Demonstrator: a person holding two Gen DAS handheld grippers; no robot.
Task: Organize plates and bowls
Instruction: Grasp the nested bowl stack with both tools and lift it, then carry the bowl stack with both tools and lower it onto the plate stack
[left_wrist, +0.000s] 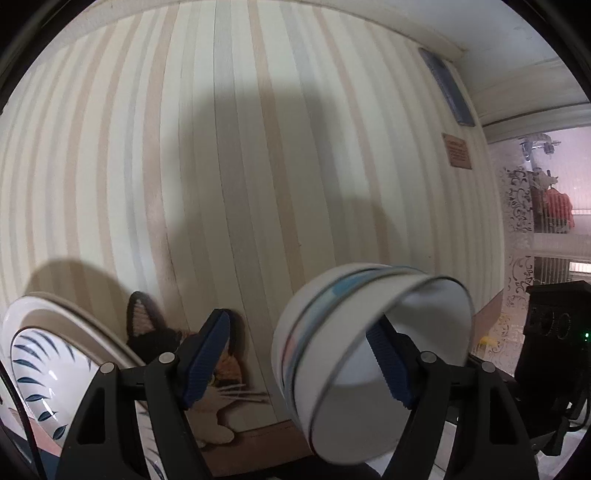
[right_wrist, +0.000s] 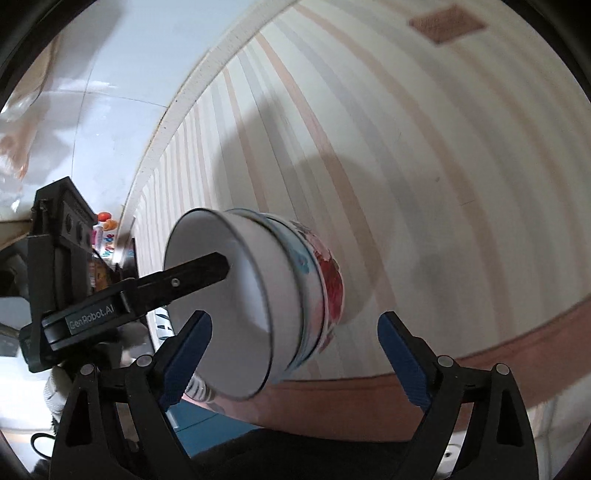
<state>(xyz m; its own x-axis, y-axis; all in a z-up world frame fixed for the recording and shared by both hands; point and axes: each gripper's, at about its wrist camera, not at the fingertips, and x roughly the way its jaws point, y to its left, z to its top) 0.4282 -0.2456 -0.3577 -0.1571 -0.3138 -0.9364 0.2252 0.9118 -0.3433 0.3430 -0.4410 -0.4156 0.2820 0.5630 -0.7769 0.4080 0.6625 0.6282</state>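
A stack of nested bowls (left_wrist: 317, 317) lies tipped on its side in the air, blurred, with its mouth toward the camera. The outer bowls (right_wrist: 325, 280) show blue bands and red flowers. My left gripper (left_wrist: 297, 358) stands open. Its right pad (left_wrist: 388, 365) reaches inside the inner white bowl, and its left pad (left_wrist: 208, 354) is apart from the stack. In the right wrist view that black finger (right_wrist: 199, 271) pokes into the bowl mouth. My right gripper (right_wrist: 295, 339) is open just below the stack and grips nothing. White plates with dark blue leaves (left_wrist: 33, 369) lean at the lower left.
A striped wall (left_wrist: 258, 166) fills the background, with a cat-shaped decoration (left_wrist: 155, 332) at its foot and a brown baseboard (right_wrist: 498, 354). A black device (left_wrist: 550, 325) stands at the right. A blue surface (right_wrist: 210, 424) lies below.
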